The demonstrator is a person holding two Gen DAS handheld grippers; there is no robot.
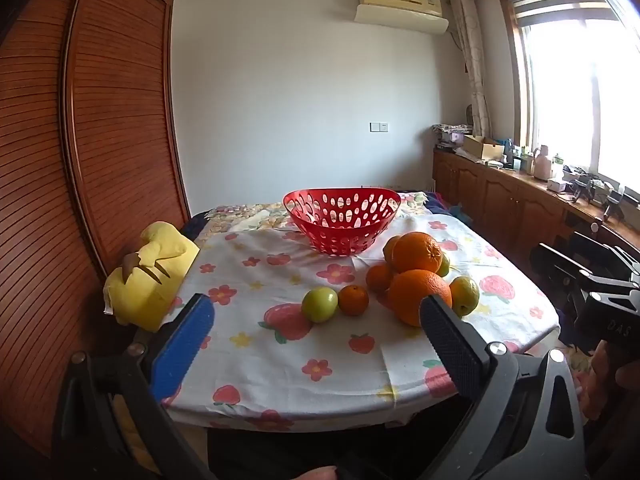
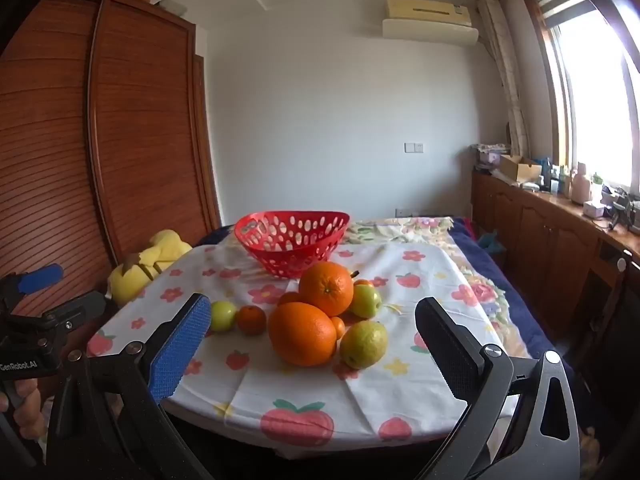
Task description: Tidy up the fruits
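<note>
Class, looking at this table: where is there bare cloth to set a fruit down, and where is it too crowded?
Free: the near cloth in front of the fruit pile, and the stretch between the red basket and the yellow plush toy. Crowded: the pile itself, oranges and green fruits touching, close before the basket.

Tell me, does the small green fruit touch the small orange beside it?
Touching. In the left wrist view the green fruit and small orange meet with no cloth between them.

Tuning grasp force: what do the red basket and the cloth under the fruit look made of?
Red basket: looks like rigid moulded plastic, slightly glossy; uniform red wall punched with oval holes. Tablecloth: thin woven fabric, likely cotton, matte; printed flowers and strawberries, visible fold creases, edge draping over the table.
</note>
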